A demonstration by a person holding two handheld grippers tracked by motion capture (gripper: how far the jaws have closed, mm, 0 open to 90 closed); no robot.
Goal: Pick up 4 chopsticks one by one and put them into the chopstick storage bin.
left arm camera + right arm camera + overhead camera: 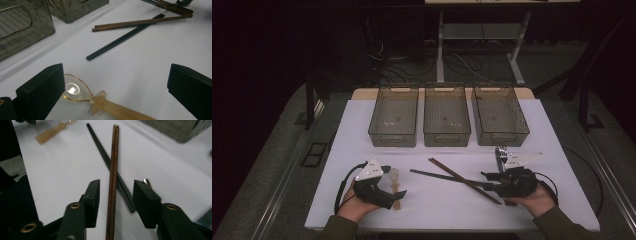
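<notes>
Your right gripper (pixel 115 203) stands part-open, holding nothing; the brown chopsticks (pixel 113 175) lie lengthwise between its fingers (pixel 146 202), untouched.

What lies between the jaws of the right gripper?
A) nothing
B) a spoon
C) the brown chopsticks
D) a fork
C: in the right gripper view the brown chopsticks run between the two jaws of the right gripper, with a gap on each side, so the pads do not press on them yet.
</notes>
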